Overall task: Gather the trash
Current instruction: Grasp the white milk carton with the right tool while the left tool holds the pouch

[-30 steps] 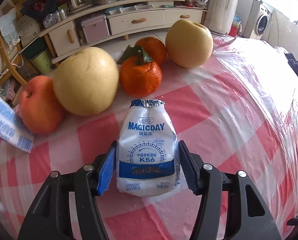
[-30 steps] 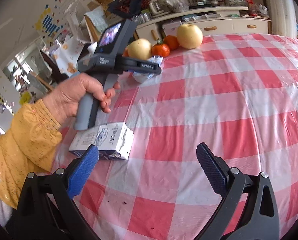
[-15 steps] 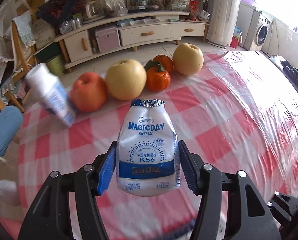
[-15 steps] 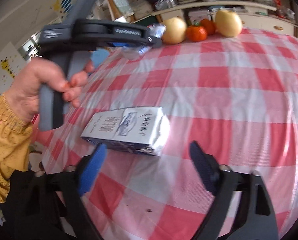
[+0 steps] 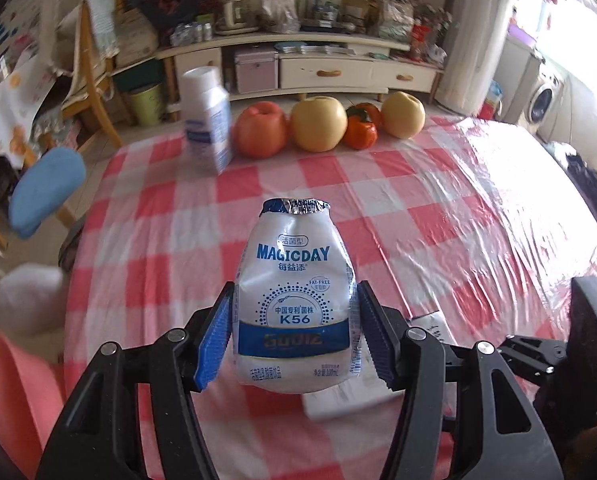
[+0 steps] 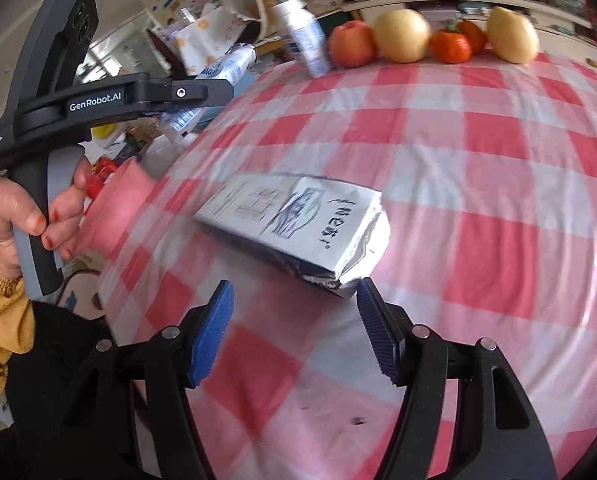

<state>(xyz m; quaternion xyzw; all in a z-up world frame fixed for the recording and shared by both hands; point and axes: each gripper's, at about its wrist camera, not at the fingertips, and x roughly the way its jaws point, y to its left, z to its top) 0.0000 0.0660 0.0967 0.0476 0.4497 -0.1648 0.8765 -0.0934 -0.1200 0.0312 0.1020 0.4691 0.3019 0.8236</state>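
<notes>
On checked table (image 6: 478, 128), five fruits, left claw (image 5: 294, 340) gripping one yogurt bottle (image 5: 294, 300), right claw (image 6: 294, 336) closing, ungripped, near one carton (image 6: 298, 224).

bright window glare on the right, fisheye-bent edges, motion blur

Counted relative to the red-and-white checked table (image 6: 478, 128):

- Two yellow pears at its far edge: one (image 6: 402, 36), another (image 6: 512, 40).
- Two oranges (image 6: 452, 46) between those pears, one half hidden behind the other.
- One red apple (image 6: 352, 44) at the left end of that fruit row.
- One white-and-blue carton (image 6: 302, 36) standing just left of the apple.
- One flattened silver-and-white carton (image 6: 298, 220) lying near the table's near-left edge.
- One small white drink bottle (image 5: 294, 308) held above the table.
- One pink bin (image 6: 114, 208) beside the table's left edge.
- Two handheld grippers: left gripper (image 5: 294, 340), right gripper (image 6: 294, 336).
</notes>
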